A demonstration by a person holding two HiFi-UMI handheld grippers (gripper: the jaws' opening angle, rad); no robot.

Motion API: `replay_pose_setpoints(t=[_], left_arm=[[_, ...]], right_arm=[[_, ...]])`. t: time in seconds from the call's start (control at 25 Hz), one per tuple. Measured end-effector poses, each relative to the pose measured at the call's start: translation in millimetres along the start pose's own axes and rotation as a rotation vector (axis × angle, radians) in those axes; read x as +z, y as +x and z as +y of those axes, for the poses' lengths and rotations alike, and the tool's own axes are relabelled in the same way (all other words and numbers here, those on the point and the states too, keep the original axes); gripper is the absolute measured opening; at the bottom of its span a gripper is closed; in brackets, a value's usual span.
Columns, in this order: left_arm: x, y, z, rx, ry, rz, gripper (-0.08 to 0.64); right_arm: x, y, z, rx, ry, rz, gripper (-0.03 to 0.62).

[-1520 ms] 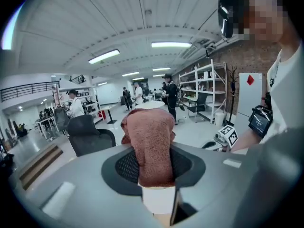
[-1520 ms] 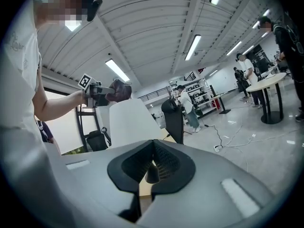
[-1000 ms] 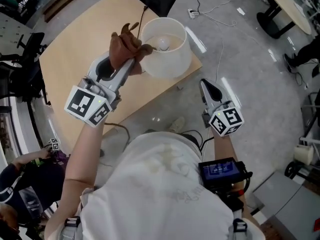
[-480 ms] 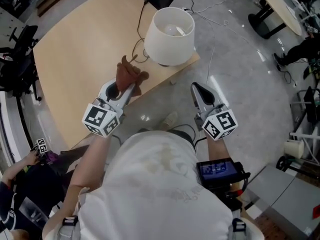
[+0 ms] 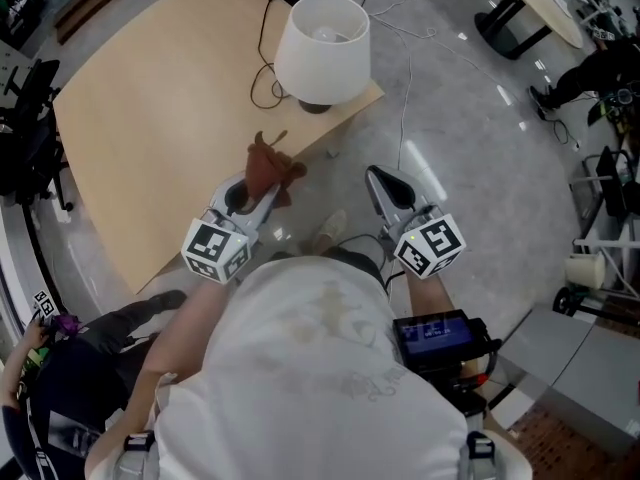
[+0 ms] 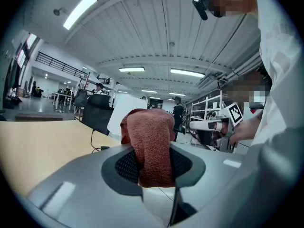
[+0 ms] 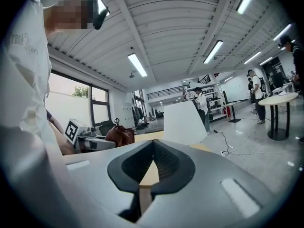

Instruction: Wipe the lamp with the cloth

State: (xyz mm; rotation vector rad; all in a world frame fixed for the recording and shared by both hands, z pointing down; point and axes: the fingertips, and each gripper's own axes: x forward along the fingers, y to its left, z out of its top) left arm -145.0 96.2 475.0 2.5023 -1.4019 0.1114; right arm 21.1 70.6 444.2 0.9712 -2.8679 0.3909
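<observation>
White lamp (image 5: 320, 48) with a tapered shade stands upright on the tabletop's (image 5: 150, 118) far corner. The rusty-brown terry cloth (image 5: 270, 168) is bunched up and pinched in the left tool (image 5: 262, 196), well apart from the lamp.

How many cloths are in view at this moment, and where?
1. The brown cloth is clamped in the left gripper, above the table's near edge, apart from the lamp. The right gripper is shut and empty. No other cloth shows.
</observation>
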Motion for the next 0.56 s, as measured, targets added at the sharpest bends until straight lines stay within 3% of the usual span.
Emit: replay_pose_setpoints(t=[0.56], left_arm=[[-15, -14, -35, -0.026, -0.001, 0.028, 0.127]], right_arm=[[-10, -40, 23, -0.021, -0.003, -0.004, 0.012]])
